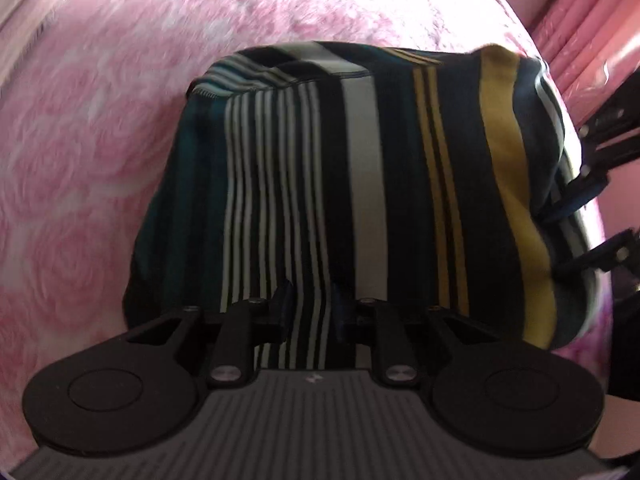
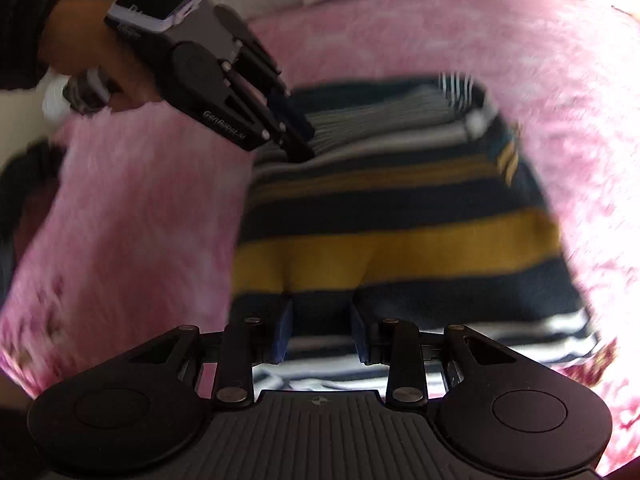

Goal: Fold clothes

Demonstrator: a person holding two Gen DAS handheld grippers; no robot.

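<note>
Pinching a ridge of cloth between its blue pads, the left hand-held gripper [image 1: 310, 314] has its fingers drawn in on the near edge of the striped garment [image 1: 360, 184], where the thin white and dark stripes bunch up between them. In the right wrist view the same left hand-held gripper [image 2: 298, 138] reaches in from the upper left, its tips down on the far grey-and-white striped part of the garment, with a person's hand [image 2: 84, 52] behind it on the handle.

The right hand-held gripper [image 2: 321, 330] has its two blue pads set a little apart with a fold of dark cloth raised between them; the cloth puckers upward there, so it is gripping the striped garment [image 2: 400, 216] at its near edge, by the dark band below the broad yellow stripe. In the left wrist view the right hand-held gripper's [image 1: 568, 236] black fingers enter from the right edge and meet the garment's side.

The garment lies in a folded, roughly rectangular shape on a pink blanket [image 1: 100, 140] with a rose pattern, which spreads around it on every side. Both views are blurred.
</note>
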